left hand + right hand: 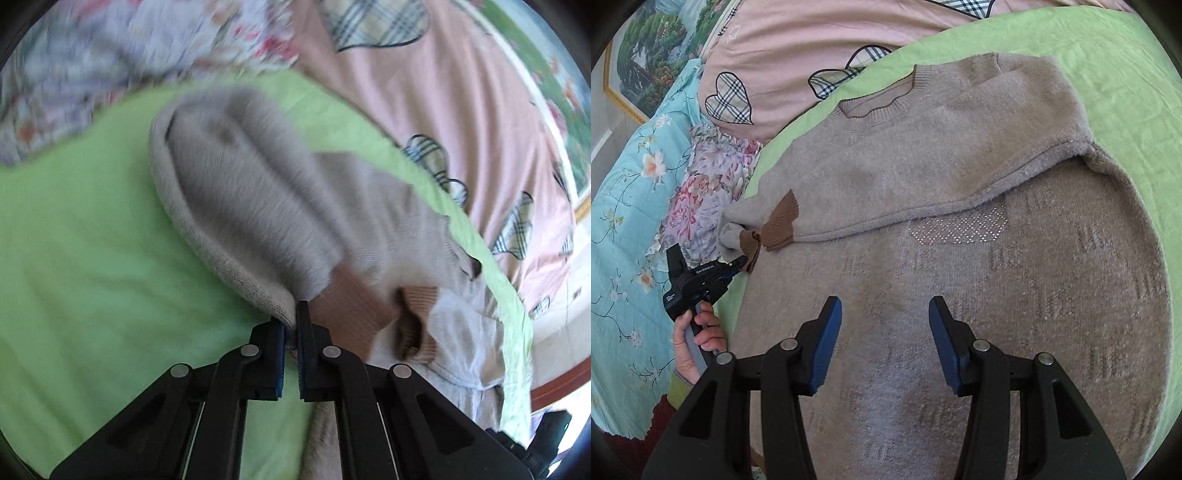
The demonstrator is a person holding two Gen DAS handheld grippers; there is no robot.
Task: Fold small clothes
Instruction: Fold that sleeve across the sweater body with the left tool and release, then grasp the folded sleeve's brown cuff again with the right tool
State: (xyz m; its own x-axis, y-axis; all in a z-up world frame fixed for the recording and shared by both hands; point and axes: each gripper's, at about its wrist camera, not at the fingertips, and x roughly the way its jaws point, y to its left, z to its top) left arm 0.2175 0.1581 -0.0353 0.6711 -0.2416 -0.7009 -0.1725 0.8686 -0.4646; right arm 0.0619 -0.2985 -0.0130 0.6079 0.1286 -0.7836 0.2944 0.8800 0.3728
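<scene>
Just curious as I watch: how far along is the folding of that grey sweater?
Early on. Done: one sleeve lies folded across the sweater on the green cloth. In hand: the left gripper is shut on the other sleeve's edge. The right gripper is open above the body. Left: the body folds.

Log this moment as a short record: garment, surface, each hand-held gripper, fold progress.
garment: beige sweater with brown cuffs, one sleeve folded across the chest
surface: green sheet on a bed
left hand-held gripper: shut on the sweater's sleeve near the cuff
right hand-held gripper: open, above the sweater body, holding nothing
fold progress: partly folded; body still spread flat
</scene>
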